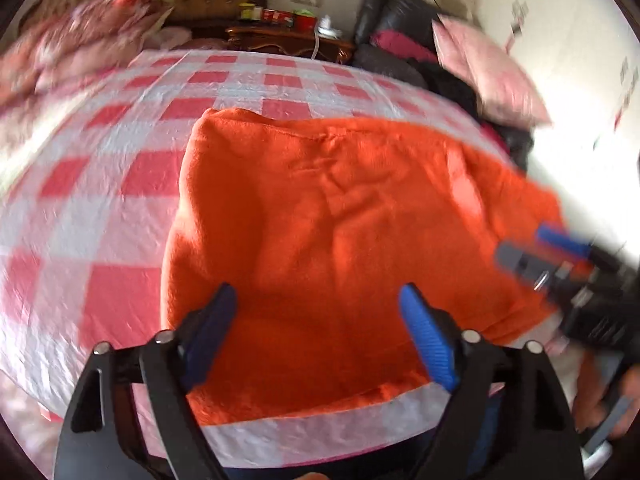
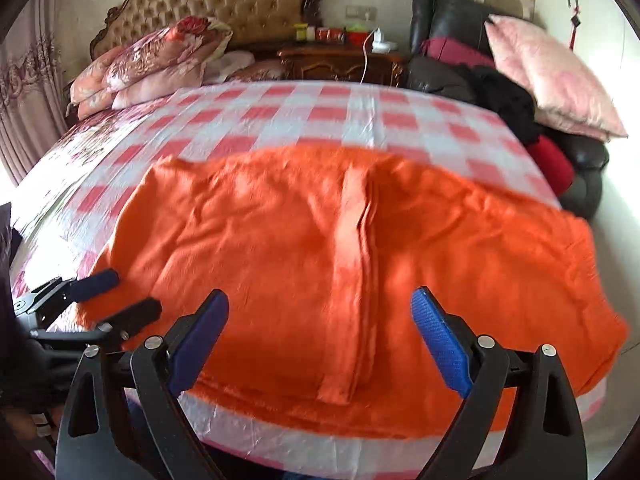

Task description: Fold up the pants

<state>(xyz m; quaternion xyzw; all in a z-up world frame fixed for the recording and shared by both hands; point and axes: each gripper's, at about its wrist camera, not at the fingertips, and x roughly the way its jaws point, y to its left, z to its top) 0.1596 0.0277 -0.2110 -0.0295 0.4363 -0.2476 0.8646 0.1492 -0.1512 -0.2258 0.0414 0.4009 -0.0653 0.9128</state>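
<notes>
A pair of bright orange fleece pants [image 2: 328, 248] lies flat on a bed covered by a pink-and-white checked plastic sheet [image 2: 360, 116], spread across the near half of the bed and reaching to its near edge at six o'clock; a narrow folded strip of the same orange cloth runs down the middle from about twelve o'clock toward six in the right wrist view; the left gripper [image 1: 318, 334], black-framed with blue ribbed pads, hangs over the near end of the pants with its jaws spread wide and nothing between the pads; only orange cloth shows beyond the gap; the right gripper [image 2: 320, 336], of the same make, hovers over the near hem likewise wide apart and holding nothing; in the left wrist view it shows blurred at three o'clock, over the pants' right edge; in the right wrist view the left gripper sits at nine o'clock by the pants' left edge; at eleven o'clock stands a tufted tan headboard [image 2: 224, 0] with folded floral quilts [image 2: 148, 68] below it; a carved dark wooden nightstand [image 2: 340, 62] at twelve o'clock; a pink pillow [image 2: 548, 76] rests on a black leather chair [image 2: 452, 16] at two o'clock.
</notes>
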